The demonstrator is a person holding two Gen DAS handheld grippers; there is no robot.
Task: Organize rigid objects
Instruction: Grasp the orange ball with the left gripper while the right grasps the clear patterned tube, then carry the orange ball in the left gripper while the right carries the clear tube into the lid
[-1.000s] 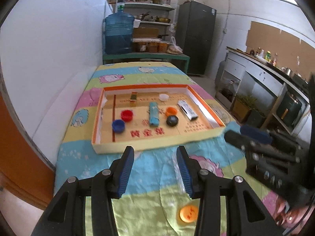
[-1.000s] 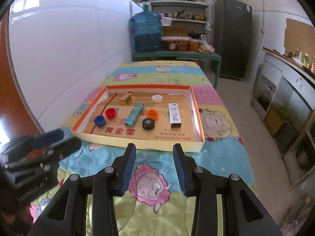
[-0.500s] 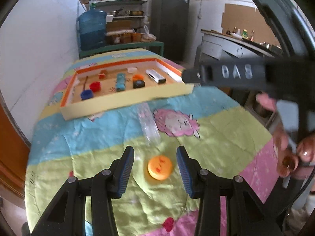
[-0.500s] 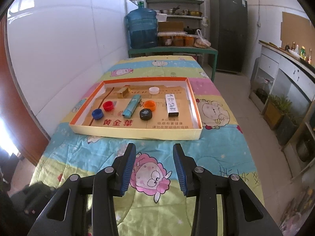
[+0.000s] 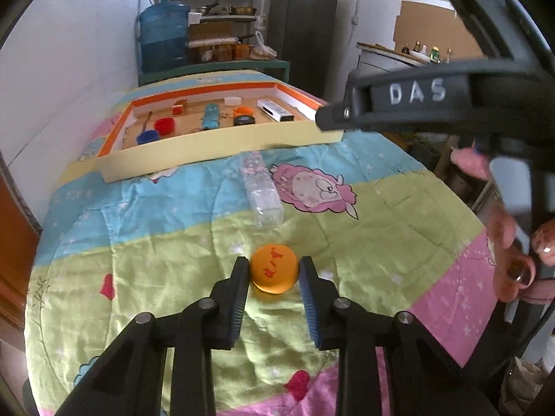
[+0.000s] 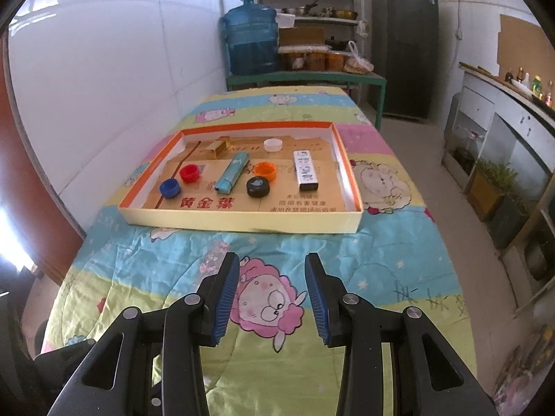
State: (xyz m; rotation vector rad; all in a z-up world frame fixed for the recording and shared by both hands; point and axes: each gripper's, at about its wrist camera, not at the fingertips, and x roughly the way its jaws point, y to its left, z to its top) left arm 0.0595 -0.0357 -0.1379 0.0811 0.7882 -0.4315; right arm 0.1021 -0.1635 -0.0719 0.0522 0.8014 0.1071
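Left tongs (image 5: 274,272) have just been closing, now pinching the orange cap (image 5: 274,273) on the bench quilt (image 5: 173,260), short of the tray (image 6: 242,223). Right tongs (image 6: 272,287) spread, empty. Tray holds several caps and boxes; clear bottle (image 5: 262,194) also left outside.

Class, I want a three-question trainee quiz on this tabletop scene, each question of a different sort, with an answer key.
1. True or false: the left tool has its fingers on either side of the orange cap.
2. Which lies on the quilt between that cap and the tray? A) clear plastic bottle B) spoon C) sponge
3. Fill in: the right tool holds ____.

Key: 1 true; 2 A; 3 nothing
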